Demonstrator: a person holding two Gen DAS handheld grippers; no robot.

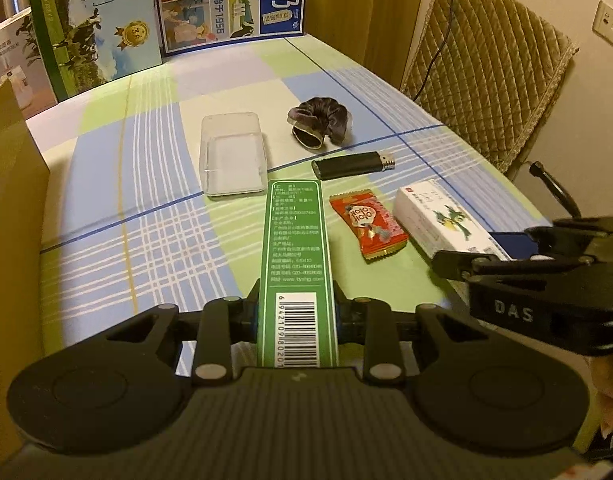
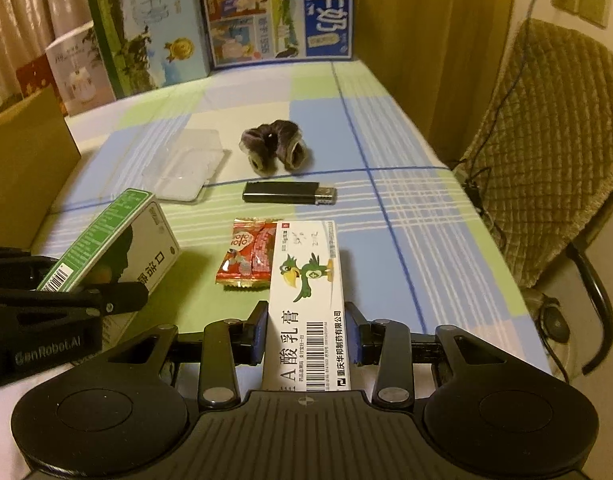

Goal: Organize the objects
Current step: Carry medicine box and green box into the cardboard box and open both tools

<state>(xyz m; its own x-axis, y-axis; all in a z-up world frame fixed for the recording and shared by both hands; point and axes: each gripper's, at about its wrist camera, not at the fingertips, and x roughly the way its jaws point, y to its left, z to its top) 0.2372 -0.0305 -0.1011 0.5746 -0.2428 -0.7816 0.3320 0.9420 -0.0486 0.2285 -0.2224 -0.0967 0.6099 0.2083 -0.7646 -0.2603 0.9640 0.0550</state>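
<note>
In the left wrist view, the left gripper (image 1: 296, 316) is clamping a green box (image 1: 296, 248), its fingers pressing both long sides near the barcode end at lower centre of the frame. The box's long axis is running straight up the frame, in line with the fingers, and its far end is pointing at the clear tray (image 1: 233, 156) lying just above and slightly left of centre. The tray is sitting empty on the checked tablecloth (image 1: 146, 208). To the right of the box, a red candy packet (image 1: 366, 226), a black lighter (image 1: 352, 165) and a dark scrunchie (image 1: 320, 122) are lying apart from one another. The right gripper (image 1: 458, 266) is entering at the right edge, closed on a white box (image 1: 438, 220). In the right wrist view, the right gripper (image 2: 310, 336) is clamping the white box (image 2: 306, 300) with the parrot picture, long axis also running up the frame; its left edge is overlapping the candy packet (image 2: 246, 258). The clear tray (image 2: 182, 168) is lying upper left of this gripper, with the left gripper (image 2: 86, 296) and its tilted green box (image 2: 114, 236) standing between. Judged from both views, the left gripper is nearer the tray and already aligned with it, so a straight forward move would likely reach it first; the right gripper would be crossing leftward.
</note>
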